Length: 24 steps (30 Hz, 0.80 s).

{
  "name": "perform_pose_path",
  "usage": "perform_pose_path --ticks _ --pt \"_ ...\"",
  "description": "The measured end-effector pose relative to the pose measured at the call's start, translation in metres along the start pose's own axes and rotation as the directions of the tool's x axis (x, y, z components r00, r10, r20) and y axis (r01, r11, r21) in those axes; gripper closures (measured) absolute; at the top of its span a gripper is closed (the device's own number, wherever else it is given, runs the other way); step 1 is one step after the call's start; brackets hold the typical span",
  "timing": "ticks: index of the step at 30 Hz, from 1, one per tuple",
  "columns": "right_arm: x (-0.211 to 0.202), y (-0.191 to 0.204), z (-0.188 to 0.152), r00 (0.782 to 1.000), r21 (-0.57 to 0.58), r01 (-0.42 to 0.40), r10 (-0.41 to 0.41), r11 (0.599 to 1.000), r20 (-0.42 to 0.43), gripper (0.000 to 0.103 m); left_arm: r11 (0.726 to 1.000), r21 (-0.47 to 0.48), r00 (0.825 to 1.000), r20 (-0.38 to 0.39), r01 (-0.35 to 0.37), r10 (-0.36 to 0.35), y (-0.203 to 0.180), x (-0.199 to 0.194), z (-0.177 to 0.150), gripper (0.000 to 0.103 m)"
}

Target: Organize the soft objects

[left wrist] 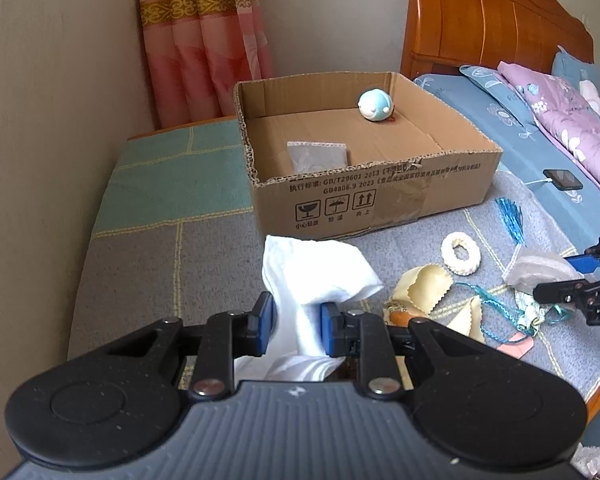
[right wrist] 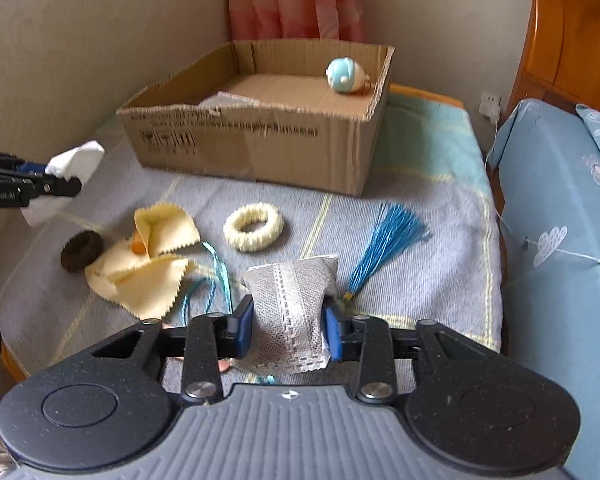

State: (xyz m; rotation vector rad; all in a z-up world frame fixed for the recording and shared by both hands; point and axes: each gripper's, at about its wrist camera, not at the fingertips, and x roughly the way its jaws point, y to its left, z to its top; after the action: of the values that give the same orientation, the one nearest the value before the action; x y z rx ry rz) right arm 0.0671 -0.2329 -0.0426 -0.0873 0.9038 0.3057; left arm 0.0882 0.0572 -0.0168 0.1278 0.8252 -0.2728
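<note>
My left gripper [left wrist: 296, 328] is shut on a white cloth [left wrist: 312, 276], held above the bed mat just in front of the cardboard box [left wrist: 380, 168]. A round blue plush toy [left wrist: 376, 106] and a flat grey pouch [left wrist: 318, 156] lie inside the box. My right gripper [right wrist: 288, 328] is shut on a grey lace-trimmed sachet [right wrist: 288, 300], its blue pads pressing both sides, low over the mat. The left wrist view shows that gripper [left wrist: 568, 278] with the sachet [left wrist: 540, 268] at the right edge. The left gripper [right wrist: 48, 184] and its cloth [right wrist: 74, 164] appear at the right wrist view's left edge.
On the mat lie a cream scrunchie [right wrist: 254, 227], a yellow pinked cloth [right wrist: 152, 256], a dark scrunchie [right wrist: 82, 251], a blue tassel [right wrist: 388, 236] and a blue cord [right wrist: 216, 276]. A phone [left wrist: 564, 179] rests on the blue bedding to the right. A wall closes off the left side.
</note>
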Motion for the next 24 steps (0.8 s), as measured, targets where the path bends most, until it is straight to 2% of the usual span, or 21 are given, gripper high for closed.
perform_pose_path --ticks 4,8,11,12,15,24 --pt "0.001 -0.001 0.003 1.000 0.004 -0.006 0.006 1.000 -0.001 0.040 1.000 0.001 1.000 -0.001 0.005 -0.005 -0.001 0.001 0.000 0.080" --pt "0.007 -0.001 0.007 1.000 -0.005 -0.009 0.009 1.000 -0.006 0.039 1.000 0.000 1.000 -0.003 0.008 -0.008 -0.001 0.002 0.000 0.080" --pt "0.013 0.000 0.010 1.000 -0.004 0.007 -0.007 1.000 -0.016 0.046 1.000 -0.001 1.000 -0.005 0.006 -0.006 0.000 0.002 0.000 0.080" --pt "0.014 0.000 0.011 1.000 -0.003 0.010 -0.010 1.000 -0.020 0.056 1.000 -0.002 1.000 -0.006 0.005 -0.005 0.000 0.002 0.000 0.080" --pt "0.012 -0.003 0.014 1.000 0.005 0.001 -0.001 1.000 -0.013 0.060 1.000 -0.002 1.000 -0.005 0.004 -0.004 0.000 0.001 0.000 0.080" --pt "-0.019 -0.018 0.029 0.998 0.054 -0.036 0.033 0.998 0.056 0.061 1.000 0.007 1.000 -0.003 0.005 -0.005 -0.003 -0.001 0.000 0.080"
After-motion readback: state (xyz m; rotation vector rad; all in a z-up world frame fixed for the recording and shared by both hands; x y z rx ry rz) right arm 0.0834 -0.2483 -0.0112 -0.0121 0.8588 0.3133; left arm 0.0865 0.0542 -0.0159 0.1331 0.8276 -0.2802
